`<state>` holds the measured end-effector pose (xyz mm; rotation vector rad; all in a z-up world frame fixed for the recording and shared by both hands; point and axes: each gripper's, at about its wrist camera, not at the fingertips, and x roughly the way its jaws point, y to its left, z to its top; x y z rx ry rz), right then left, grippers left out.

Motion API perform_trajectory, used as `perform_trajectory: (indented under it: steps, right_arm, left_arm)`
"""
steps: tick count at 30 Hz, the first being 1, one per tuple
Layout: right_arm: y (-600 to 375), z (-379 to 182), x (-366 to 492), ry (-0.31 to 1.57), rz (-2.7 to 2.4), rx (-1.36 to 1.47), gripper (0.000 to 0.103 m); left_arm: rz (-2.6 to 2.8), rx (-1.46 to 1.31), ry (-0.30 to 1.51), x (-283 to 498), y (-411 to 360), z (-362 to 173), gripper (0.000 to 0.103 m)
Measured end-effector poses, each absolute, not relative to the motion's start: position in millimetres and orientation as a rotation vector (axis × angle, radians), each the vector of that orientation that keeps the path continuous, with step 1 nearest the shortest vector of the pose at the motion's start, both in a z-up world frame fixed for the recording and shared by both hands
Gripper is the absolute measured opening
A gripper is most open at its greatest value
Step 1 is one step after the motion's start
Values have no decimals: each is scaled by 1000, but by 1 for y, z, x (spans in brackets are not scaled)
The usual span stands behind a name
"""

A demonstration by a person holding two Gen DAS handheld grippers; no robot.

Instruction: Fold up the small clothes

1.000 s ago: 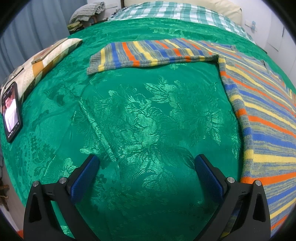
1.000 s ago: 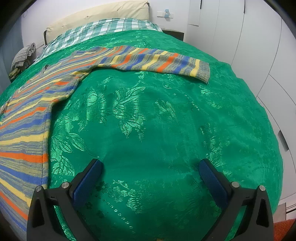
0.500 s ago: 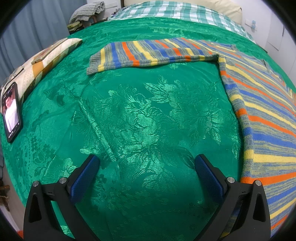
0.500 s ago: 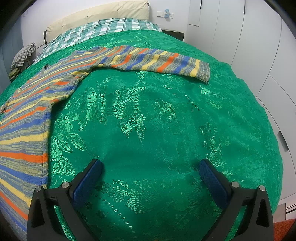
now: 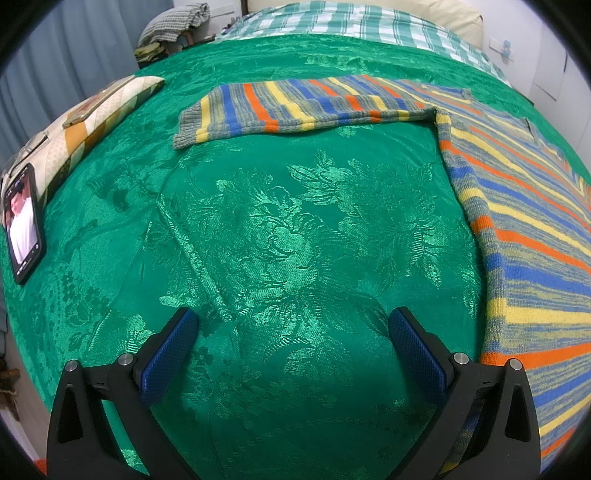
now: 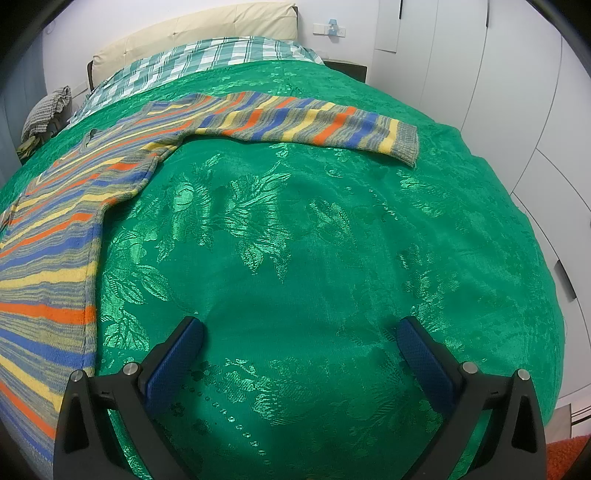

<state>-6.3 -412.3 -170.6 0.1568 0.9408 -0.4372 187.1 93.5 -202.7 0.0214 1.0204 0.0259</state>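
A striped knit sweater (image 5: 524,221) in blue, orange, yellow and grey lies flat on a green bedspread (image 5: 288,229). Its one sleeve (image 5: 295,107) stretches left across the far part of the left wrist view, and its body fills the right side. My left gripper (image 5: 291,325) stands open over bare bedspread, left of the sweater's hem edge. In the right wrist view the sweater body (image 6: 51,258) lies at the left and the other sleeve (image 6: 314,125) reaches right. My right gripper (image 6: 301,332) is open above bare bedspread, holding nothing.
A phone (image 5: 22,225) with a lit screen lies at the left bed edge beside a patterned pillow (image 5: 92,122). A checked sheet (image 5: 351,22) and a cream headboard (image 6: 207,33) are at the far end. White wardrobe doors (image 6: 517,92) stand close on the right.
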Motion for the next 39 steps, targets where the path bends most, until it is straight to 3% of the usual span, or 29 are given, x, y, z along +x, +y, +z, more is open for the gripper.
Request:
perform_trajectory:
  steps: [29,34,39]
  right_arm:
    - [-413,-170,-5,944,-438,154,103]
    - [-424,-154,-3,978,-398,211,103]
    - [-469,-106,-2,820,-319,407,102]
  left_arm:
    - [29,27,1029,186,95,-201,103]
    - [-19,-33,1031,182,99,-182,102]
    - [-104,-127,943,167,98,-137,102]
